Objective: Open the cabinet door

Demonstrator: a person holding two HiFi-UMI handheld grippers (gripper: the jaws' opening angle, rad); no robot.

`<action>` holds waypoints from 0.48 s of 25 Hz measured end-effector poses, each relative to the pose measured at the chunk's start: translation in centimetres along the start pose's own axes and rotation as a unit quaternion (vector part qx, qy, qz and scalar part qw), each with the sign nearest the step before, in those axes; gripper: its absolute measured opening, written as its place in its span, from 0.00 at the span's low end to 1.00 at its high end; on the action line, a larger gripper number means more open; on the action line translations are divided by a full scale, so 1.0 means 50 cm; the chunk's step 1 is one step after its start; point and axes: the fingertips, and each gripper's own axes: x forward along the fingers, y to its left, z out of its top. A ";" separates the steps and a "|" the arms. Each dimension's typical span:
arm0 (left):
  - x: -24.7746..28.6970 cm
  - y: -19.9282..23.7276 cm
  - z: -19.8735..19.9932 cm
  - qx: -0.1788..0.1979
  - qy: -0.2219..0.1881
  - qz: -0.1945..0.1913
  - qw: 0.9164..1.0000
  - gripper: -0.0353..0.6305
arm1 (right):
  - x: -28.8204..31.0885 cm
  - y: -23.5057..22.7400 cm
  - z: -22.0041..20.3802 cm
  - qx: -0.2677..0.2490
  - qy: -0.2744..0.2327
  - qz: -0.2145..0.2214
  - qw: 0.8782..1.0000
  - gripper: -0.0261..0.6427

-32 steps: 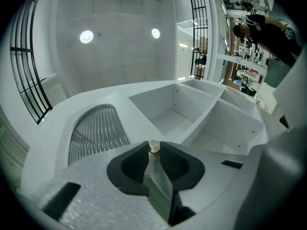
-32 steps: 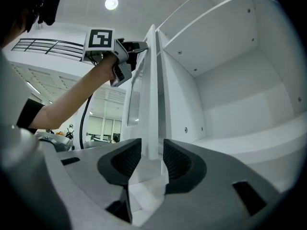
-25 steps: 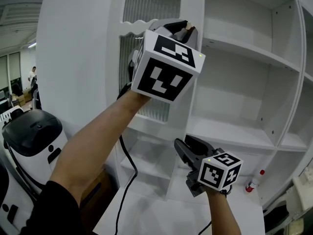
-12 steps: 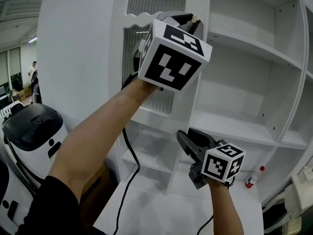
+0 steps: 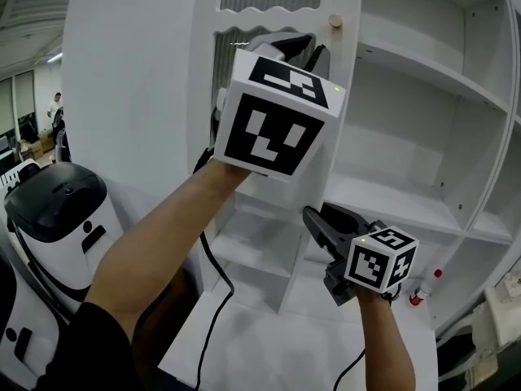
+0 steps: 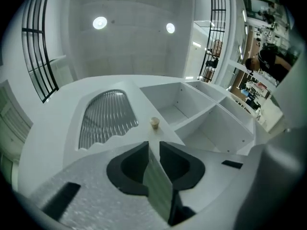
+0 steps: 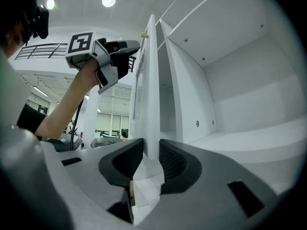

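Observation:
The white cabinet door (image 5: 346,80) with its ribbed glass panel (image 6: 103,116) stands swung out, edge-on to me. Its small round knob (image 5: 334,20) (image 6: 154,122) is bare. My left gripper (image 5: 305,46) (image 6: 151,150) sits just below the knob, shut across the door's free edge. Lower down, my right gripper (image 5: 319,218) (image 7: 151,150) straddles the same edge (image 7: 151,80); its jaws are closing and the pads meet both faces of the door. The right gripper view also shows the left gripper (image 7: 128,49) up on the door beside the knob (image 7: 144,35).
Open white shelves (image 5: 423,80) fill the cabinet to the right of the door. A small red-capped bottle (image 5: 422,298) stands on the bottom shelf. A black-and-white machine (image 5: 49,218) sits at the left. A black cable (image 5: 213,300) hangs from my left arm.
My left gripper has come off the knob and slid down the door's edge, leaving the knob bare above it. The right gripper has stayed at the lower edge.

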 end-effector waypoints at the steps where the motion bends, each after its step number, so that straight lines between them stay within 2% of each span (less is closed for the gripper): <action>1: -0.010 0.001 -0.012 -0.009 0.005 -0.001 1.000 0.18 | -0.001 0.002 0.001 0.000 0.000 -0.001 1.000 0.20; 5: -0.051 -0.001 -0.057 -0.029 0.024 0.005 0.999 0.18 | -0.007 0.012 0.002 0.001 0.002 -0.004 1.000 0.20; 12: -0.125 -0.020 -0.134 -0.051 0.082 0.018 0.995 0.18 | -0.018 0.035 0.001 -0.001 0.007 -0.015 1.000 0.19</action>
